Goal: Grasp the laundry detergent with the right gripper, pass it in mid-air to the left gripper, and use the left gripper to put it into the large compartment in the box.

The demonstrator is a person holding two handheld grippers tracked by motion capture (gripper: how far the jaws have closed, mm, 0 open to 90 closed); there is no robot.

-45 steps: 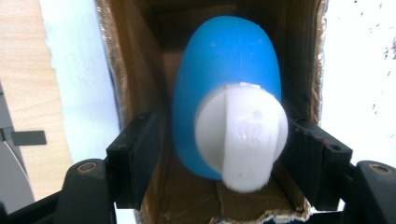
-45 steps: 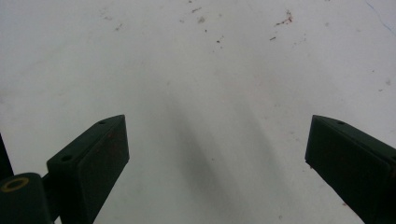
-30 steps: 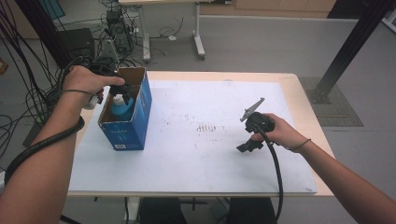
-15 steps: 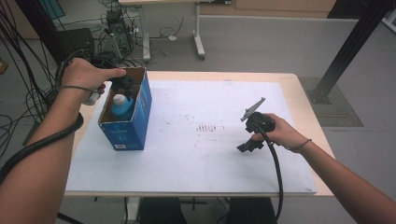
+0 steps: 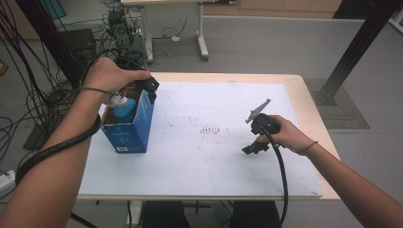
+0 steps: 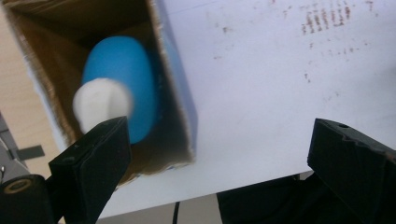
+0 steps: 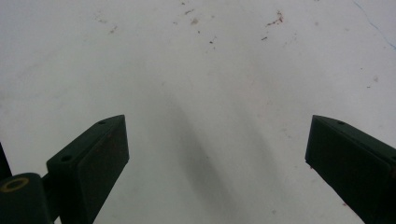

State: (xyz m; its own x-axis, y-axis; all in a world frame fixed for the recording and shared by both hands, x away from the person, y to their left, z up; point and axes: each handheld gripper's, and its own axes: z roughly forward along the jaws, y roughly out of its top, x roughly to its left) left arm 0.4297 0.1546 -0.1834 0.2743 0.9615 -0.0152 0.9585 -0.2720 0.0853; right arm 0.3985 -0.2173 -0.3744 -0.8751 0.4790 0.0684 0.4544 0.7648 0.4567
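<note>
The box [image 5: 128,128] hides the blurred blue bottle's [image 6: 122,84] lower part.

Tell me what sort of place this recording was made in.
Probably a lab or workshop used for recording rather than a home. A plain table with a stained white mat stands on a bare grey floor, loose cables and electronic gear crowd the left side, and a black metal frame post rises at right.

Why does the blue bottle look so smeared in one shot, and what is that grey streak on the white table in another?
In the left gripper view the blue bottle and its white cap inside the box are blurred, probably by motion. In the right gripper view the soft grey streak is likely a shadow on the white mat between the open right tongs. The high view is sharper but grainy.
</note>
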